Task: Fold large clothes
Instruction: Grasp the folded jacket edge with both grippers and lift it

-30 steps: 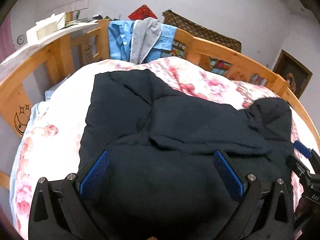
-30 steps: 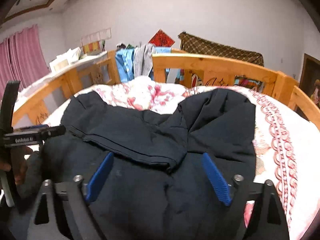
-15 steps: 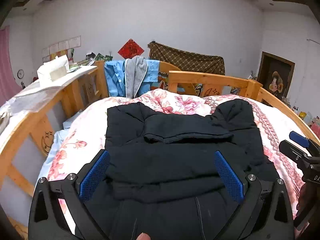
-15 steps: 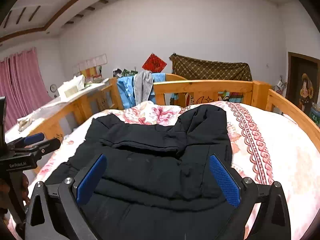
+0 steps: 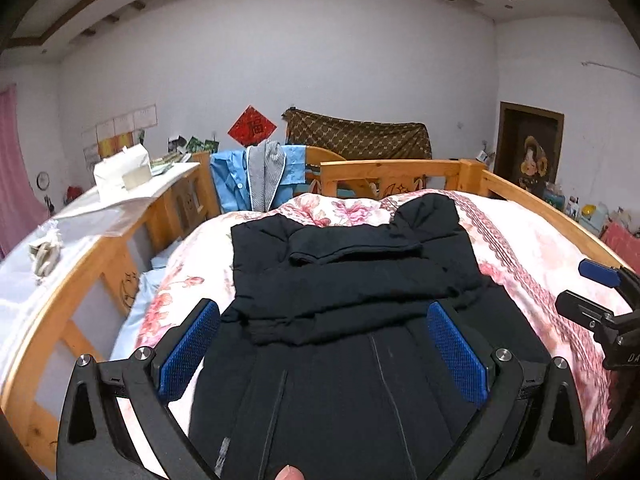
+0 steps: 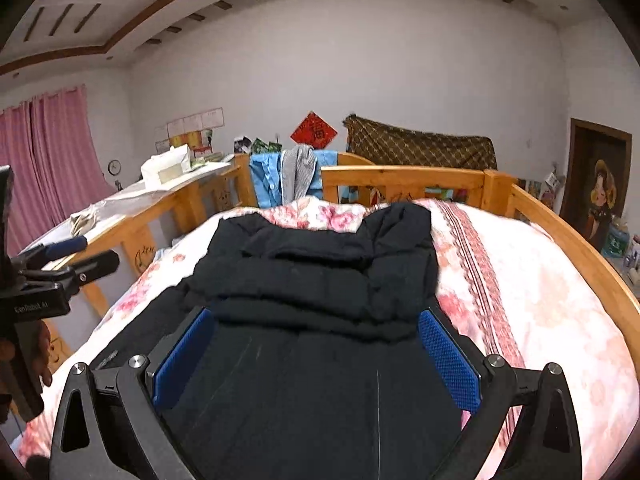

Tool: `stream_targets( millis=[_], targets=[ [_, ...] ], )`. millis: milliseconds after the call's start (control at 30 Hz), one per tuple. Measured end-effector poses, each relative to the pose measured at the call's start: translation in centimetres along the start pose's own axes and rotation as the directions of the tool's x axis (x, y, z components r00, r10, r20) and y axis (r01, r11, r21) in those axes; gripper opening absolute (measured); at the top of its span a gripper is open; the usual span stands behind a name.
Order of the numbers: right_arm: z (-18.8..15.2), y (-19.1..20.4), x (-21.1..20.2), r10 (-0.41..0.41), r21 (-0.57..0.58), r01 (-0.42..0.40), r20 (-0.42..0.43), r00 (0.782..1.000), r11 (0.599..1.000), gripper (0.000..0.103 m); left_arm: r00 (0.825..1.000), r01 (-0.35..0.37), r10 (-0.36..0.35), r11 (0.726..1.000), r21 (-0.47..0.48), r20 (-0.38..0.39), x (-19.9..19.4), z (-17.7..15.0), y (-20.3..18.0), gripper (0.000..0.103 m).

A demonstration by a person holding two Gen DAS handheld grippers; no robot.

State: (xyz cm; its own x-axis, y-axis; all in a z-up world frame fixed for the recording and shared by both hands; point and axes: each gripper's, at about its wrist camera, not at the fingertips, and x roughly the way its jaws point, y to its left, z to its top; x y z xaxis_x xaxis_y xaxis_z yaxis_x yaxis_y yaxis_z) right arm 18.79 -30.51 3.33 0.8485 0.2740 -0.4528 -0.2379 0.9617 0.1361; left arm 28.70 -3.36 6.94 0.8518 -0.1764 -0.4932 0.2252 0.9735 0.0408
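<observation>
A black padded jacket (image 5: 352, 280) (image 6: 320, 272) lies spread on the floral quilt (image 5: 532, 248), its collar end toward the headboard. A sleeve is folded across its chest, and its lower part reaches toward me under both grippers. My left gripper (image 5: 322, 307) hovers open over the near part of the jacket, nothing between its blue pads. My right gripper (image 6: 315, 315) is held the same way, jaws wide and empty. Each gripper shows at the edge of the other's view, with a hand on the left one's handle.
A wooden bed rail (image 5: 392, 170) runs round the bed, with a blue shirt (image 5: 230, 184) and a grey garment hung over it. A shelf (image 5: 120, 200) with a white box stands on the left. Pink curtains (image 6: 44, 152) hang at far left.
Both grippers have drawn back and up from the jacket, so more of the bed and room shows. The jacket lies as it did.
</observation>
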Motion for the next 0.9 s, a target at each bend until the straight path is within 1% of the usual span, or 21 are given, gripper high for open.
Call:
stream_targets(
  millis=[100,167,233,333,533,633,700,767,833,900],
  targets=[
    [-1.3,0.7,-2.2,0.001,0.005,-0.001,-0.022,1.000,1.000,0.103,1.000,-0.013,0.013,1.000,0.019,0.005,-2.8,-1.2,-0.6,0.102],
    [-2.0,1.3,-3.4,-0.001,0.007,0.002,-0.038,0.999,1.000,0.103,1.000,-0.012,0.012,1.000,0.022,-0.014,-4.1,-2.2,-0.8,0.102],
    [-2.8,2.0,-4.9,0.003,0.006,-0.002,-0.040,0.999,1.000,0.103,0.999,-0.004,0.004,1.000,0.008,-0.042,-5.4,-3.2,-0.9,0.102],
    [-3.9,2.9,-6.8,0.015,-0.006,-0.015,-0.032,0.999,1.000,0.103,0.998,0.010,-0.012,1.000,-0.026,-0.059,-7.5,-4.7,-1.1,0.102],
    [-5.6,4.2,-9.9,0.013,-0.054,-0.013,0.000,1.000,0.998,0.103,0.997,-0.003,0.002,1.000,-0.019,-0.079,-10.2,-6.8,-1.4,0.102],
    [-6.4,4.5,-10.6,-0.002,-0.084,0.002,-0.004,1.000,0.996,0.103,0.994,0.019,-0.017,1.000,0.021,-0.107,-10.6,-7.7,-1.6,0.102],
    [-7.0,4.6,-10.3,-0.006,-0.109,0.001,-0.040,0.999,0.994,0.103,0.988,0.069,-0.058,0.995,0.073,-0.143,-10.4,-8.4,-1.8,0.102],
    [-7.9,4.6,-9.2,-0.003,-0.145,-0.016,-0.129,0.992,0.989,0.103,0.982,0.107,-0.087,0.987,0.117,-0.168,-10.1,-9.4,-2.0,0.102],
    [-8.9,4.5,-7.5,-0.016,-0.167,-0.021,-0.217,0.976,0.986,0.103,0.973,0.149,-0.115,0.976,0.162,-0.201,-9.7,-10.7,-2.5,0.102],
    [-10.2,4.1,-5.9,-0.021,-0.156,-0.027,-0.297,0.955,0.987,0.103,0.961,0.157,-0.102,0.966,0.206,-0.256,-8.9,-11.9,-2.9,0.102]
  ],
)
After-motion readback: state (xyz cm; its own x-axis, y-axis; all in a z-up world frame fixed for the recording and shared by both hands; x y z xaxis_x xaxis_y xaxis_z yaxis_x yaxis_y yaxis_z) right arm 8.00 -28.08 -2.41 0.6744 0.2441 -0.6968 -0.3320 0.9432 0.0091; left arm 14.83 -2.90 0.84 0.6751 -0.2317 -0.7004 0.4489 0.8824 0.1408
